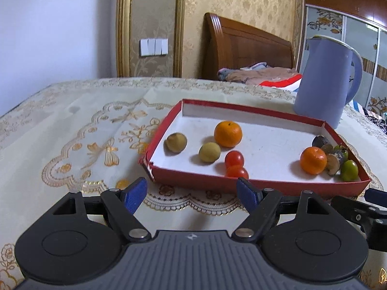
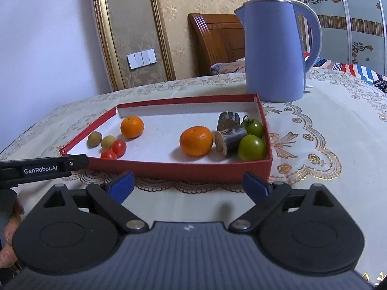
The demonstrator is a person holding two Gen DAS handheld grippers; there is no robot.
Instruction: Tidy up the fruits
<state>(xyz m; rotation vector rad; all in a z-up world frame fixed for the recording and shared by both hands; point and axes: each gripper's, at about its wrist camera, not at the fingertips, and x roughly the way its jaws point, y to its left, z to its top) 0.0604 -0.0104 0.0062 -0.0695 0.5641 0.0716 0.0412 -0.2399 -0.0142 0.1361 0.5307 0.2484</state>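
Note:
A red box lid (image 1: 261, 185) (image 2: 179, 170) with a white floor holds the fruit. At its left lie two brownish-yellow fruits (image 1: 175, 142) (image 2: 94, 138), an orange (image 1: 228, 134) (image 2: 132, 126) and two red cherry tomatoes (image 1: 234, 158) (image 2: 118, 147). At its right lie a second orange (image 1: 313, 160) (image 2: 196, 141), two green tomatoes (image 1: 349, 170) (image 2: 251, 147) and dark cut stem pieces (image 1: 332, 163) (image 2: 229, 139). My left gripper (image 1: 193, 194) is open and empty before the box's near wall. My right gripper (image 2: 188, 184) is open and empty there too.
A blue kettle (image 1: 326, 79) (image 2: 275, 50) stands behind the box at the right. The embroidered cream tablecloth (image 1: 79, 130) (image 2: 326, 125) covers the table. The left gripper's arm (image 2: 43, 166) shows at the left of the right wrist view. A wooden bed headboard (image 1: 244, 46) stands behind.

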